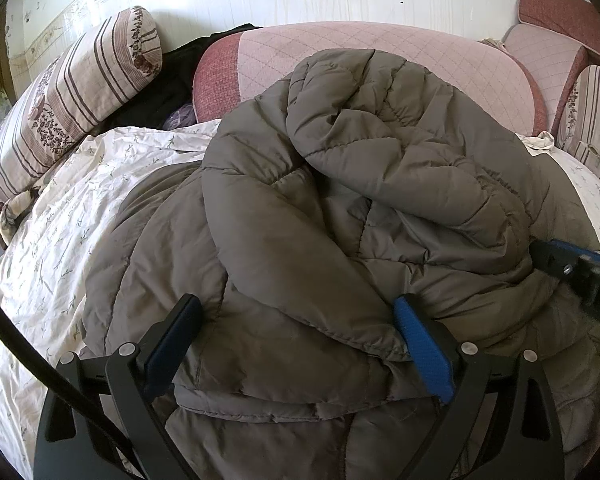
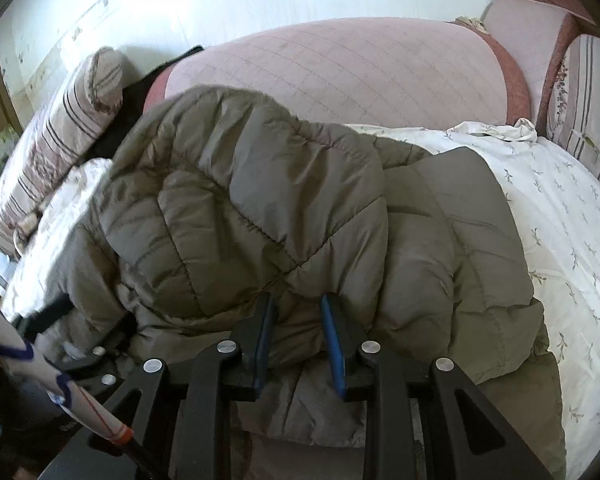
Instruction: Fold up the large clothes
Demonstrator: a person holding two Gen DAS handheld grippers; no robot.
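A large olive-grey quilted puffer jacket (image 1: 340,208) lies bunched in thick folds on a bed sheet; it also shows in the right wrist view (image 2: 268,208). My left gripper (image 1: 296,340) is open wide, its blue-padded fingers (image 1: 420,344) on either side of the jacket's near folded edge, which lies between them. My right gripper (image 2: 296,340) is partly closed with a bulky fold of the jacket between its pads; the pads press on the fabric. The right gripper's tip also shows in the left wrist view (image 1: 572,272) at the jacket's right side.
The white floral sheet (image 2: 560,200) covers the bed. A pink quilted cushion (image 1: 380,52) stands behind the jacket. A striped bolster pillow (image 1: 68,92) lies at the left, dark clothing (image 1: 164,88) beside it. A second striped pillow (image 2: 592,112) stands at the right.
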